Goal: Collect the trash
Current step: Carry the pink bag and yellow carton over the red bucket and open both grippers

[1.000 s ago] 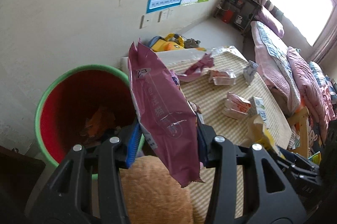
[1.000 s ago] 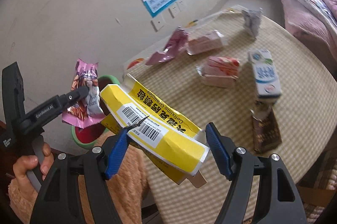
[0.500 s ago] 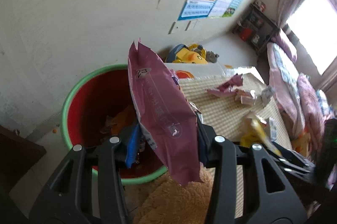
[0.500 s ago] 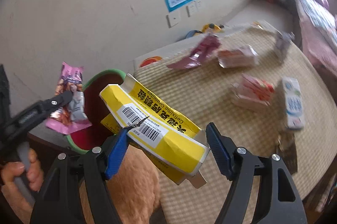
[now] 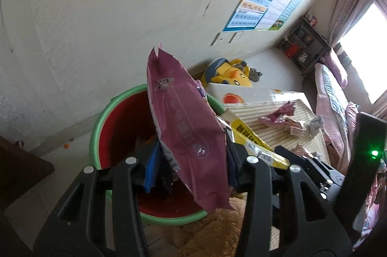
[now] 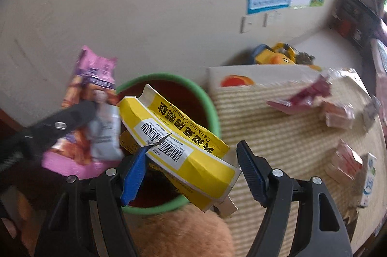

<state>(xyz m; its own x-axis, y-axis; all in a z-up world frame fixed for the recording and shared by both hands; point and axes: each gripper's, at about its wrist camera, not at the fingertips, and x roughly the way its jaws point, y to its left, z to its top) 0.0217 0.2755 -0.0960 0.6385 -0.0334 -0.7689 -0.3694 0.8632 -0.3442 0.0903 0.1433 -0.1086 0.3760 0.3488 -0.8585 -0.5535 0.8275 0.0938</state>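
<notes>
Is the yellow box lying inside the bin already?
No, the yellow box sits above the bin, between the fingers of the right gripper.

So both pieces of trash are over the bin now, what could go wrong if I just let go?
1. The yellow box hangs over the near rim of the bin, its lower end past the rim, so it may tip out on release.
2. The pink wrapper is light and long; held by the left hand-held gripper beside the box, it could snag on it or drift outside.
3. The right hand-held gripper sits close to the left one; they might bump.
</notes>
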